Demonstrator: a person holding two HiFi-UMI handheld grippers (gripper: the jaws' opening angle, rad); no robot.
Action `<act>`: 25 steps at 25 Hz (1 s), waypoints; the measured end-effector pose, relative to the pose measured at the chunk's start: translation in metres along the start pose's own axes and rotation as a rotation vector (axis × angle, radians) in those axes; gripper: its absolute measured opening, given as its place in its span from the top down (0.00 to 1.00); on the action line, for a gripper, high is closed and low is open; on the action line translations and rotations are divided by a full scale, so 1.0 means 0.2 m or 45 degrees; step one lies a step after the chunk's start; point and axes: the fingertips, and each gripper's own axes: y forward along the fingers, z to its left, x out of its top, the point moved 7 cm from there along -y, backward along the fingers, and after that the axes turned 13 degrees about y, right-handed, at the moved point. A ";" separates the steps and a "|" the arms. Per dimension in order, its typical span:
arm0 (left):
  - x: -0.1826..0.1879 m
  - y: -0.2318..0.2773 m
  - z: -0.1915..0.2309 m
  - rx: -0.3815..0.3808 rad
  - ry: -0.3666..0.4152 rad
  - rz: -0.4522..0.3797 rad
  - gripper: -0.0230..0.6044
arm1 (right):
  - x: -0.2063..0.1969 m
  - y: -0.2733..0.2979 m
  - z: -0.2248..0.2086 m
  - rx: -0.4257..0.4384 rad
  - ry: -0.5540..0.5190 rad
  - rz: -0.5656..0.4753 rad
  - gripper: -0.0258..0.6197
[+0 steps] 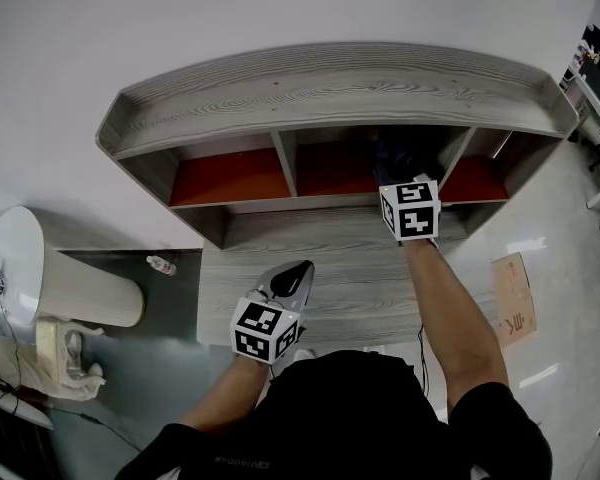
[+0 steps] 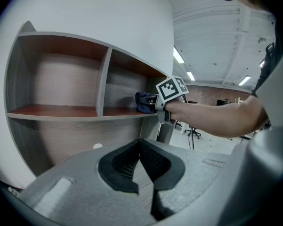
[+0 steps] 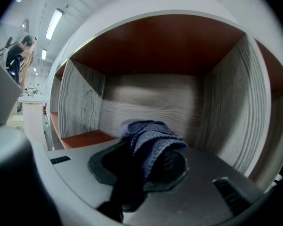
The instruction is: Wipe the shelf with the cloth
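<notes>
grey wood-grain boards make up the shelf (image 1: 330, 83), which is set against a white wall (image 1: 280, 8) above a matching tabletop (image 1: 350, 268). three compartments with red-orange floors are seen under its curved top. the cloth (image 3: 148, 135), dark blue and bunched, is pinched in the right tongs (image 3: 146, 168) and is held at the mouth of the middle compartment (image 1: 330, 168), nearer its right divider. whether the cloth is touching the red floor cannot be told from any view. the left tongs (image 2: 144, 166) are pressed together on nothing and are held low over the tabletop, well apart from the shelf.

several risks can be judged from this. only a fold of the cloth is gripped, with a loose tail hung down between the pads. if it is dragged hard against the floor or a divider, it could be pulled out of the pinch and left inside. because the cloth is bunched, little of it would be laid on the board, so streaks could be left and the back corners missed. the hard tong tips sit close behind the fabric, so the board could be scraped if the tongs are pressed down too steeply. the marker cube (image 1: 410, 208) could also be knocked against the upper board if the reach is carried deeper.
</notes>
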 end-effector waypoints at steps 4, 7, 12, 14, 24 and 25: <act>0.00 0.01 -0.01 -0.009 0.005 0.001 0.95 | -0.01 -0.02 -0.05 -0.028 0.019 -0.002 0.81; 0.01 0.02 -0.01 -0.014 0.007 0.003 0.95 | -0.02 -0.03 -0.08 -0.043 0.032 -0.004 0.81; 0.01 0.02 -0.02 -0.020 0.013 0.009 0.95 | -0.02 -0.05 -0.13 -0.062 0.056 -0.008 0.81; 0.01 0.02 -0.02 -0.021 0.015 0.008 0.95 | -0.02 -0.06 -0.14 -0.072 0.065 -0.009 0.81; 0.03 0.04 -0.04 -0.037 0.031 0.014 0.95 | -0.03 -0.09 -0.19 -0.097 0.077 -0.009 0.81; 0.03 0.04 -0.05 -0.038 0.032 0.015 0.95 | -0.03 -0.09 -0.19 -0.096 0.078 -0.010 0.81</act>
